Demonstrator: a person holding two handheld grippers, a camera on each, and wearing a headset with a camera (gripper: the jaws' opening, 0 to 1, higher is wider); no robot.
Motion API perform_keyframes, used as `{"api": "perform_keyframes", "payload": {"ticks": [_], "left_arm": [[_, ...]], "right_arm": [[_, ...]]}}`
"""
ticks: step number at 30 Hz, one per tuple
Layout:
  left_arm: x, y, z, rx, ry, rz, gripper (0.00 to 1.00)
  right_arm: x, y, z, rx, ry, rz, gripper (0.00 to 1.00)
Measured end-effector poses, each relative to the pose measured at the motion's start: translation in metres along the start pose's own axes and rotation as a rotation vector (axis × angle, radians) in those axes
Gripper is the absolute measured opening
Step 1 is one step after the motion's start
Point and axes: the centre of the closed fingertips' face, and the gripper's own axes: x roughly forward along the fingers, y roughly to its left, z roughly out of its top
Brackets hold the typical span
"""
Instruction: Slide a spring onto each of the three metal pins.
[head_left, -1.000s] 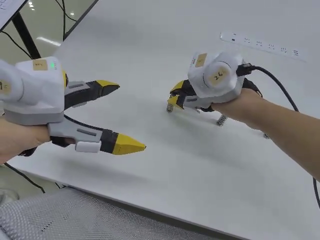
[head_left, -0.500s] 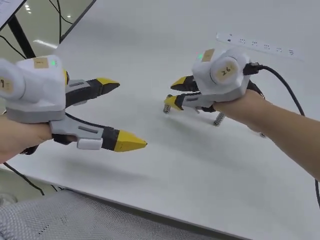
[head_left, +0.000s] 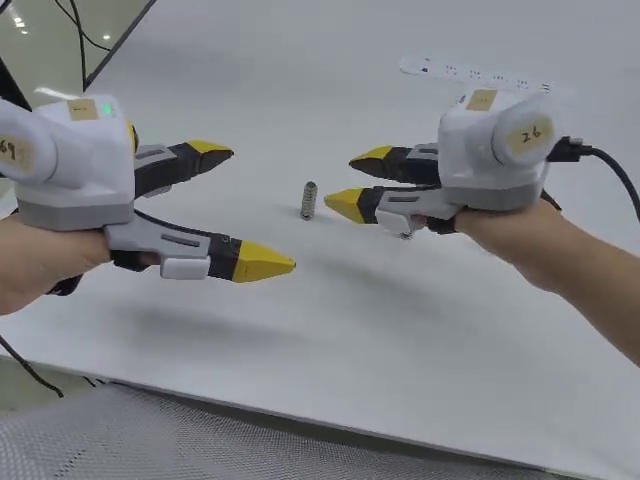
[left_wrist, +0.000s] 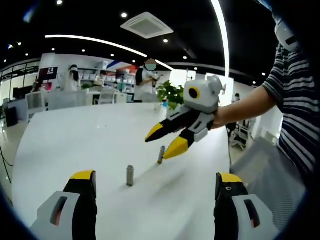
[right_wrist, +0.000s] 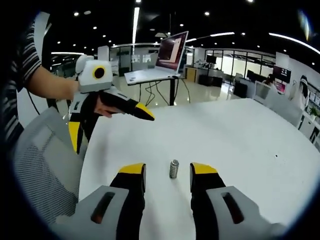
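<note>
— How is the light?
— Bright and even, from overhead. In the left gripper view, long ceiling strips (left_wrist: 223, 45) and small round spots (left_wrist: 123, 15) burn white against a dark ceiling.
— Any shadows?
— Only soft ones. In the head view a faint grey smear lies on the white tabletop (head_left: 420, 340) under the left gripper (head_left: 255, 208), at the lower left. The tabletop washes out towards the top of the frame.
— Sharpness?
— The head view is crisp. Both gripper views bend straight lines near their edges, and the background is soft.
</note>
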Motion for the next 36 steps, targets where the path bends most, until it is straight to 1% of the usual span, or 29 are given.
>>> {"api": "perform_keyframes", "payload": {"ticks": [3, 6, 8, 10, 14, 17, 19, 22, 25, 28, 30, 32, 34, 36], "left_arm": [[0.003, -0.002, 0.002, 0.005, 0.001, -0.006, 0.96], [0.004, -0.004, 0.002, 0.009, 0.006, -0.013, 0.97], [0.004, -0.004, 0.003, 0.011, 0.01, -0.013, 0.97], [0.003, -0.005, 0.005, 0.012, 0.005, -0.013, 0.97], [0.002, -0.005, 0.007, 0.017, 0.005, -0.011, 0.97], [0.001, -0.006, 0.01, 0.013, 0.002, -0.01, 0.98], [0.001, -0.007, 0.011, 0.022, 0.004, -0.007, 0.98], [0.001, -0.006, 0.01, 0.019, 0.007, -0.004, 0.98], [0.002, -0.005, 0.009, 0.028, 0.009, 0.006, 0.98], [0.004, -0.007, 0.006, 0.036, 0.013, 0.006, 0.98], [0.005, -0.01, 0.002, 0.044, 0.025, 0.002, 0.98], [0.005, -0.012, -0.001, 0.057, 0.036, 0.003, 0.98], [0.004, -0.012, -0.002, 0.061, 0.039, 0.009, 0.98], [0.001, -0.008, -0.003, 0.057, 0.035, 0.027, 0.98]], "right_arm": [[-0.01, 0.002, -0.002, -0.005, -0.016, -0.014, 0.41], [-0.019, 0.001, -0.001, 0.016, -0.036, -0.034, 0.48], [-0.028, 0.001, 0.002, 0.034, -0.071, -0.053, 0.52], [-0.034, 0.002, 0.0, 0.044, -0.084, -0.061, 0.58], [-0.051, -0.001, -0.01, 0.061, -0.097, -0.096, 0.64], [-0.065, -0.006, -0.02, 0.091, -0.108, -0.138, 0.68], [-0.076, -0.01, -0.025, 0.127, -0.138, -0.178, 0.75], [-0.093, -0.012, -0.032, 0.13, -0.164, -0.222, 0.86], [-0.106, -0.014, -0.037, 0.17, -0.191, -0.249, 0.95], [-0.116, -0.017, -0.048, 0.198, -0.185, -0.274, 0.98], [-0.122, -0.018, -0.056, 0.206, -0.172, -0.292, 0.99], [-0.128, -0.019, -0.062, 0.218, -0.171, -0.304, 0.99], [-0.134, -0.021, -0.067, 0.221, -0.166, -0.319, 0.99], [-0.14, -0.024, -0.074, 0.226, -0.15, -0.34, 0.99]]}}
